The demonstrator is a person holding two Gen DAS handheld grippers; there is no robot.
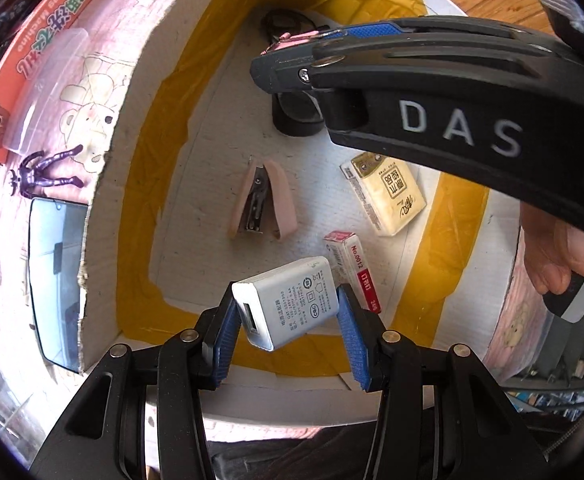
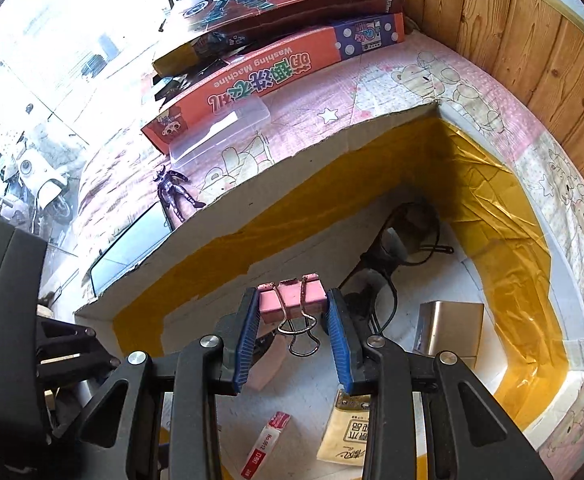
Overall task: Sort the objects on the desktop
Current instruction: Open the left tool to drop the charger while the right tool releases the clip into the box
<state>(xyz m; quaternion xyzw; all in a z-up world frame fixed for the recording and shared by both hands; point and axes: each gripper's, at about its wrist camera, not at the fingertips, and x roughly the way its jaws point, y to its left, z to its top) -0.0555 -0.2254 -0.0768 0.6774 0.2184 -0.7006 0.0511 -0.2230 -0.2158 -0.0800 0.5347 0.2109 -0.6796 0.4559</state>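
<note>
We've got the left hand-held gripper point(image 1: 288, 316) clamped on a white charger point(image 1: 288, 304) and the right one point(image 2: 292, 312) pinching a pink clip point(image 2: 292, 300), both over the taped box point(image 2: 492, 208) on a pink-clothed counter point(image 2: 372, 80).

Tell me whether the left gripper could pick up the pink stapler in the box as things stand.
Probably not yet: the left gripper is shut on the white charger, so its jaws are occupied. The pink stapler itself lies uncovered on the box floor, nothing on top.
</note>
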